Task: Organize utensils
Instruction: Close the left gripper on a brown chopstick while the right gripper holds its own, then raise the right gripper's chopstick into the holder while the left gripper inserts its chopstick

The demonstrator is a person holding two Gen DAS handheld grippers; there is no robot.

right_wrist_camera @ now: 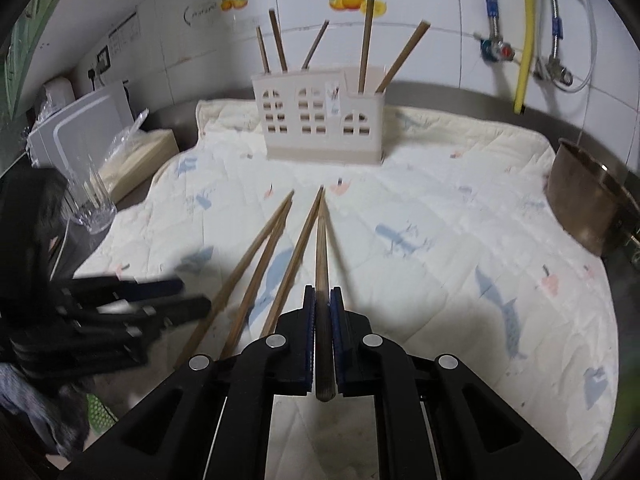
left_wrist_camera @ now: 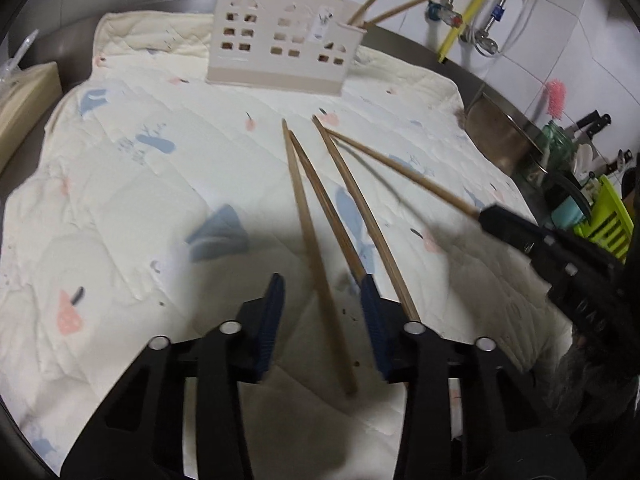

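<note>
Chopsticks are what we are sorting, and they lie on the biggest thing in view, a cream quilted cloth (right_wrist_camera: 440, 200) printed with blue whales and pink fruit, which covers the counter. Past it, at twelve o'clock in both views, we see a pale utensil holder (right_wrist_camera: 320, 120) with window-shaped cutouts standing upright on the cloth, and five wooden sticks (right_wrist_camera: 366, 44) lean out of its top. At three o'clock in the right wrist view a metal pot (right_wrist_camera: 580, 196) sits at the cloth's edge; at nine o'clock stands a clear drinking glass (right_wrist_camera: 90, 200). Nearer to us, our left gripper (left_wrist_camera: 324, 312) has its blue pads set narrowly apart, and one loose chopstick (left_wrist_camera: 316, 256) runs lengthwise between them, with a clear gap on its left side; on its right side we cannot tell whether the pad touches it. Two more loose chopsticks (left_wrist_camera: 360, 216) lie just beside it, toward one o'clock, their far tips pointing at the holder. Our right gripper (right_wrist_camera: 322, 300) is clamped tight on a single chopstick (right_wrist_camera: 320, 248), whose thick end pokes back toward the camera while its thin tip aims at twelve o'clock. In the left wrist view that held stick comes in from four o'clock, tip close to the loose ones.
</note>
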